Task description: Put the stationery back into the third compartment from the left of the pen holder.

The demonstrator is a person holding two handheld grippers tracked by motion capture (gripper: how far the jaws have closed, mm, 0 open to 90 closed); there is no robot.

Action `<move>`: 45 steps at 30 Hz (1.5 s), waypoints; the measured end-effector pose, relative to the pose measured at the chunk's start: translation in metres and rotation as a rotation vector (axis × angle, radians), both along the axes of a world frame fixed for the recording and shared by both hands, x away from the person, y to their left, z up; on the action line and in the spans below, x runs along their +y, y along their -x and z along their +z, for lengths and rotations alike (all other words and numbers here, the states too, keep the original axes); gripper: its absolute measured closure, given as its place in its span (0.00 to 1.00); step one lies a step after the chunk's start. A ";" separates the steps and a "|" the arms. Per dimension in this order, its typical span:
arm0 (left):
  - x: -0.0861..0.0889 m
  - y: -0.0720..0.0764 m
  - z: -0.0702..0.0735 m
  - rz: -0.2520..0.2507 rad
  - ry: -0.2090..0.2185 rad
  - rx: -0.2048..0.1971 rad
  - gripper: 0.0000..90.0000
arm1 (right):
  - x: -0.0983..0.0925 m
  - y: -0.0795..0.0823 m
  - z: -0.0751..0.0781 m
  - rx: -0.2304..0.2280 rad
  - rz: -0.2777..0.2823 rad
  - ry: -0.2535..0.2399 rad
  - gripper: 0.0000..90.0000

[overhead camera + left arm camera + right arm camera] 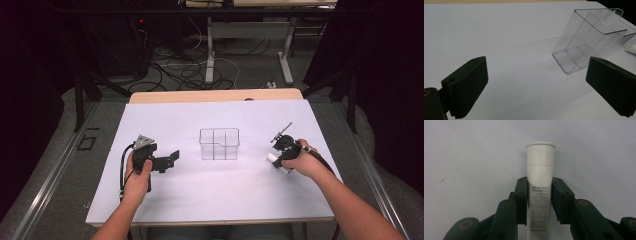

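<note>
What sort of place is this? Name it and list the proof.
Probably a lab or recording workspace: a table under a white sheet, loose cables on the floor behind it, dark curtains around, and a person working handheld grippers beside a clear divided container.

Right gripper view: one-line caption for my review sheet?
Right tool shut on a white tube, cap end pointing away.

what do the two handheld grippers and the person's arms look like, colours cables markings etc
Both grippers are black. The left gripper carries a grey three-cornered plate on top, has a black cable trailing back, and wide ribbed pads. The right gripper also trails a black cable. The forearms are bare, no sleeves.
</note>
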State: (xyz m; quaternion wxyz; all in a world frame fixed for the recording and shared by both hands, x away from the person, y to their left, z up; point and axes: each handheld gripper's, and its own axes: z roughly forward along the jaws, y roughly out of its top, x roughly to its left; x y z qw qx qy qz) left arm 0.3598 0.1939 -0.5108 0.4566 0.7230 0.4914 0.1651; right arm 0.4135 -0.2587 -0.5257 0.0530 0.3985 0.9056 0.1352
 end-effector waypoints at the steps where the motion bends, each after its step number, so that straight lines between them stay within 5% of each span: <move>1: 0.000 0.000 0.000 0.000 0.000 0.000 0.05 | 0.000 0.000 0.000 0.001 -0.001 -0.001 0.76; 2: 0.000 0.000 0.000 0.003 0.003 -0.005 0.05 | 0.000 0.000 -0.003 -0.021 -0.008 -0.028 0.76; 18: 0.000 0.000 0.000 -0.001 -0.001 0.003 0.05 | -0.001 0.000 0.001 0.016 -0.016 -0.014 0.76; 20: 0.000 0.000 0.000 -0.001 0.000 0.001 0.05 | -0.001 0.001 0.000 -0.001 -0.036 -0.032 0.76; 21: 0.000 0.000 0.000 0.000 0.001 0.000 0.05 | 0.001 0.004 -0.004 -0.024 -0.082 -0.097 0.76; 25: 0.000 0.000 -0.001 0.005 0.001 -0.005 0.05 | -0.001 0.000 0.004 -0.006 -0.035 -0.056 0.76; 35: 0.000 0.000 -0.001 -0.002 0.000 -0.004 0.05 | 0.001 0.001 0.009 -0.050 -0.063 -0.119 0.76; 39: 0.000 0.000 -0.001 -0.004 -0.003 0.001 0.05 | 0.002 0.002 0.012 -0.059 -0.071 -0.087 0.77; 45: 0.000 0.000 -0.001 -0.002 -0.001 -0.004 0.05 | 0.000 0.002 0.019 -0.083 -0.105 -0.108 0.77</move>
